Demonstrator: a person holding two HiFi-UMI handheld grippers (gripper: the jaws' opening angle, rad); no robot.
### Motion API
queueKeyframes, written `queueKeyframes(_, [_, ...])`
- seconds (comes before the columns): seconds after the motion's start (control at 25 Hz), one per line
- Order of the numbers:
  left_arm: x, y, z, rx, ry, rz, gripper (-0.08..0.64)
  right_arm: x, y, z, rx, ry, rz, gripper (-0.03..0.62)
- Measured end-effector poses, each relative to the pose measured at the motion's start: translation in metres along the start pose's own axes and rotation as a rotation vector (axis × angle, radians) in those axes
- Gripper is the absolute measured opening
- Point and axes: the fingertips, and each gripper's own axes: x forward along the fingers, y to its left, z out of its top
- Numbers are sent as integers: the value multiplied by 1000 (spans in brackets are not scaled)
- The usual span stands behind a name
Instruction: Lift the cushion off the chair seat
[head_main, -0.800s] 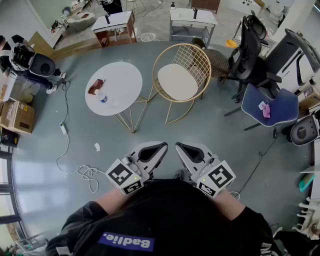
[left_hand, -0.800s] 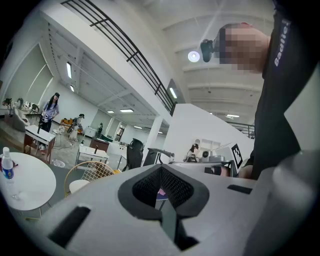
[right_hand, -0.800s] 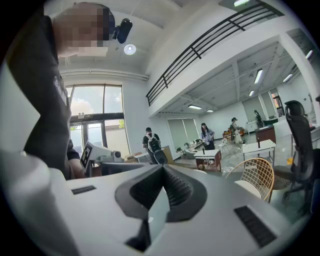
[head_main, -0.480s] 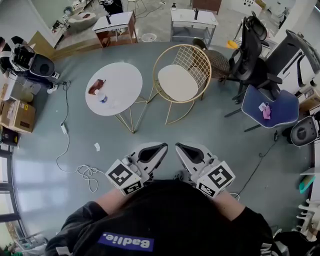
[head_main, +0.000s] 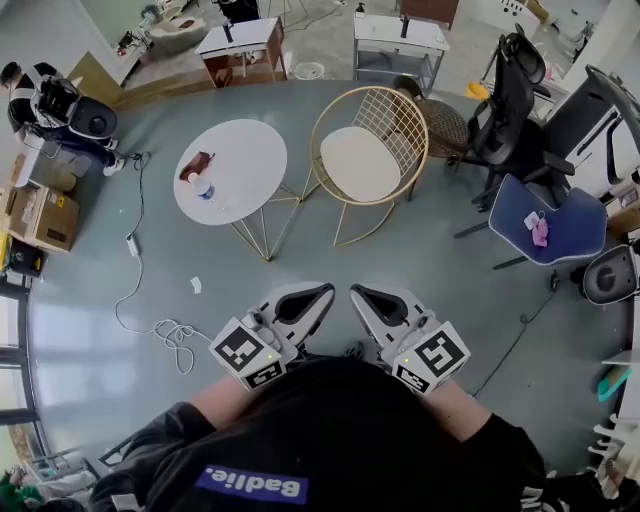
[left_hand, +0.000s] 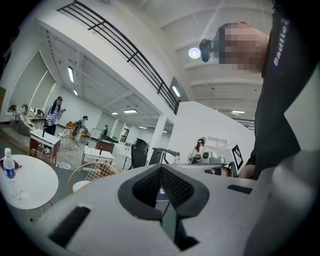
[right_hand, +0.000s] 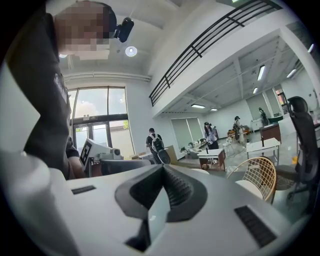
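Observation:
The gold wire chair (head_main: 368, 130) stands on the grey floor well ahead of me, with the round cream cushion (head_main: 358, 165) lying flat on its seat. Both grippers are held close to my body, far short of the chair. My left gripper (head_main: 322, 292) and my right gripper (head_main: 362, 293) point level towards it, jaws together with nothing between them. In the left gripper view the left gripper (left_hand: 161, 170) has the chair (left_hand: 95, 172) small at lower left. The right gripper (right_hand: 162, 167) sees the chair (right_hand: 261, 181) and its cushion (right_hand: 248, 189) at lower right.
A white round table (head_main: 245, 160) on gold legs stands left of the chair, with a bottle (head_main: 200, 187) on it. Black office chairs (head_main: 505, 95) and a blue-seated chair (head_main: 545, 222) crowd the right. A white cable (head_main: 165, 330) trails over the floor at left.
The floor scene has shifted slightly in the head view. Both grippers stay in the same place against my body, jaws unchanged.

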Motion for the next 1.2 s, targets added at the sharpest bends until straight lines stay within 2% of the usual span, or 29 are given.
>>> queueKeyframes(0.28, [15,8,-4,-3,-7,67,14,-8,-27,-10,22,13,25,26])
queueKeyframes(0.56, [35,35,1,-4,-24,54,14,15,-59,-12,26,33,6,28])
queueKeyframes(0.8, [47,89,12,-2,-24,31,14,60,-88,-7,2,46,-52,28])
queueKeyframes(1.2, [63,204,49,59,-13,-35,14,159,-142,11,-54,56,-174,29])
